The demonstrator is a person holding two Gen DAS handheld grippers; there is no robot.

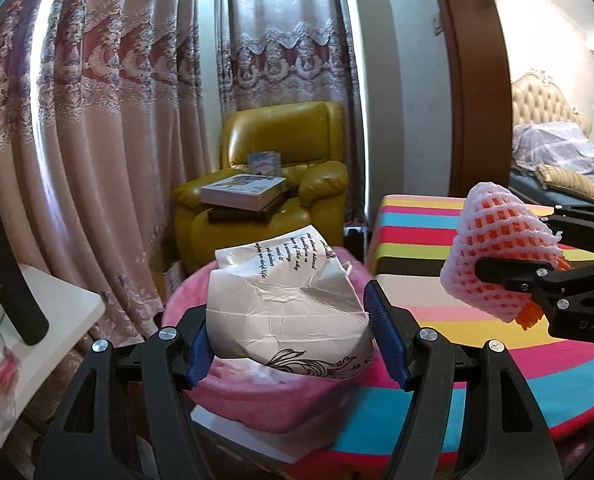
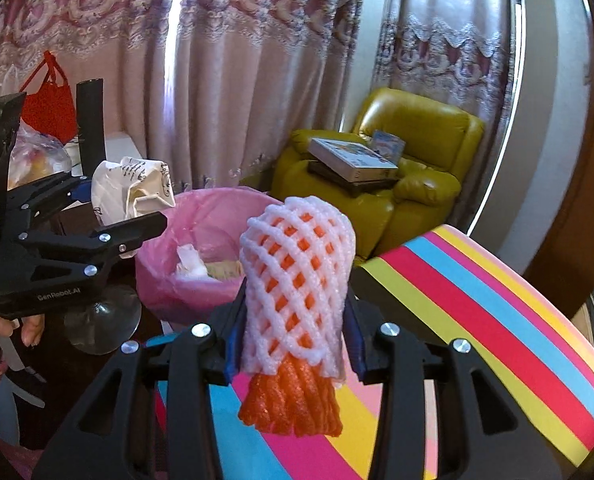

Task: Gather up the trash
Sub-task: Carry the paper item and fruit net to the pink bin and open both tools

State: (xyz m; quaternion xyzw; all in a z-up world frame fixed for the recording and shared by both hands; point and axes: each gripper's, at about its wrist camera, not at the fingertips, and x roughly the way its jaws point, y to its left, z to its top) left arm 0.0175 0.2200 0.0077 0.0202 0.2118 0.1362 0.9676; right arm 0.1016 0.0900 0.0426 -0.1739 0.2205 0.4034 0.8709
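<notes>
My left gripper (image 1: 293,324) is shut on a crumpled cream paper bag (image 1: 289,292) with black script, held just above a pink-lined bin (image 1: 253,396). In the right wrist view the left gripper (image 2: 117,208) and its paper bag (image 2: 133,184) hang over the bin's (image 2: 201,232) left rim. My right gripper (image 2: 297,320) is shut on a white foam fruit net (image 2: 297,256) with an orange net inside it, upright over the striped table's corner beside the bin. From the left wrist view the right gripper (image 1: 529,248) with the foam net (image 1: 493,248) is at the right.
The striped tablecloth (image 1: 437,240) lies right of the bin. A yellow armchair (image 1: 281,160) with boxes stands behind, before the curtains. A white side table (image 1: 57,312) with plastic bags is at the left. A clear glass (image 2: 101,320) stands by the bin. A hand (image 2: 29,324) holds the left gripper.
</notes>
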